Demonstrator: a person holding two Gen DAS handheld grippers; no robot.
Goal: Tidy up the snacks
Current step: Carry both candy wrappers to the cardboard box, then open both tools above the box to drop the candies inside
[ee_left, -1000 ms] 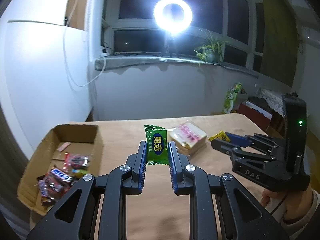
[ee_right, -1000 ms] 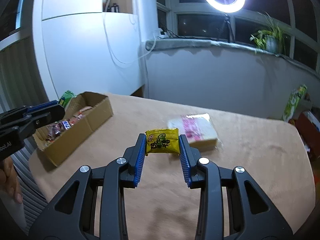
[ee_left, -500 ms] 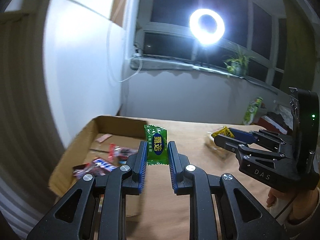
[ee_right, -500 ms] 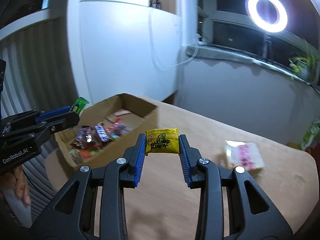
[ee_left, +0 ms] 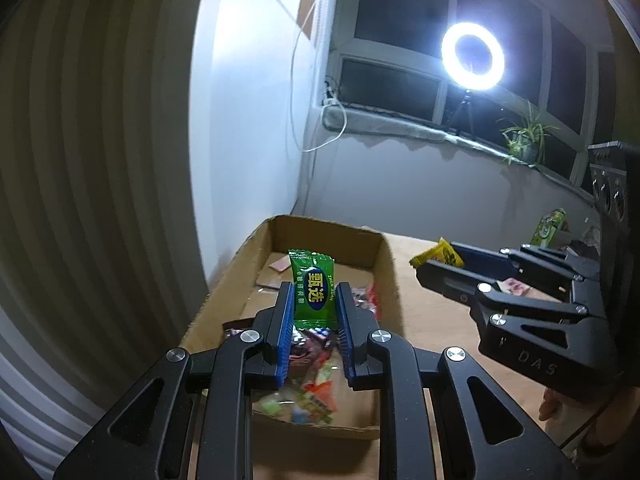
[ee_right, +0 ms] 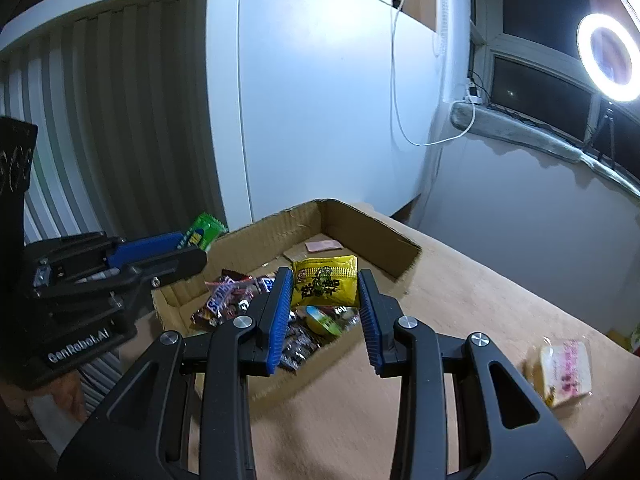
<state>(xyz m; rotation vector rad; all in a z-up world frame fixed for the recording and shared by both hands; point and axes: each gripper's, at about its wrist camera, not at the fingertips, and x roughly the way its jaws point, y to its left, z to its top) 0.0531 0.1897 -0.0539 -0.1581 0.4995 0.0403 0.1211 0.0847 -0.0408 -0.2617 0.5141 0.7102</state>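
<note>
My left gripper (ee_left: 313, 300) is shut on a green candy packet (ee_left: 313, 291) and hangs over the open cardboard box (ee_left: 385, 264). Several wrapped snacks lie in the box's near half. My right gripper (ee_right: 325, 286) is shut on a yellow snack packet (ee_right: 325, 287), also above the cardboard box (ee_right: 372, 228), over the heap of snacks (ee_right: 236, 292). In the left wrist view the right gripper (ee_left: 436, 260) shows at the right with its yellow packet (ee_left: 438, 256). In the right wrist view the left gripper (ee_right: 192, 246) shows at the left with the green packet (ee_right: 204, 232).
A wrapped slice of bread (ee_right: 566, 372) lies on the tan table (ee_right: 480, 320) at the right. A white wall panel and a ribbed radiator stand behind the box. A ring light (ee_left: 473, 56) and a potted plant (ee_left: 524, 144) are at the window sill.
Both grippers have swung left across the table with their packets, from over the bare tabletop to above the cardboard box. The bread has stayed behind at the right.
</note>
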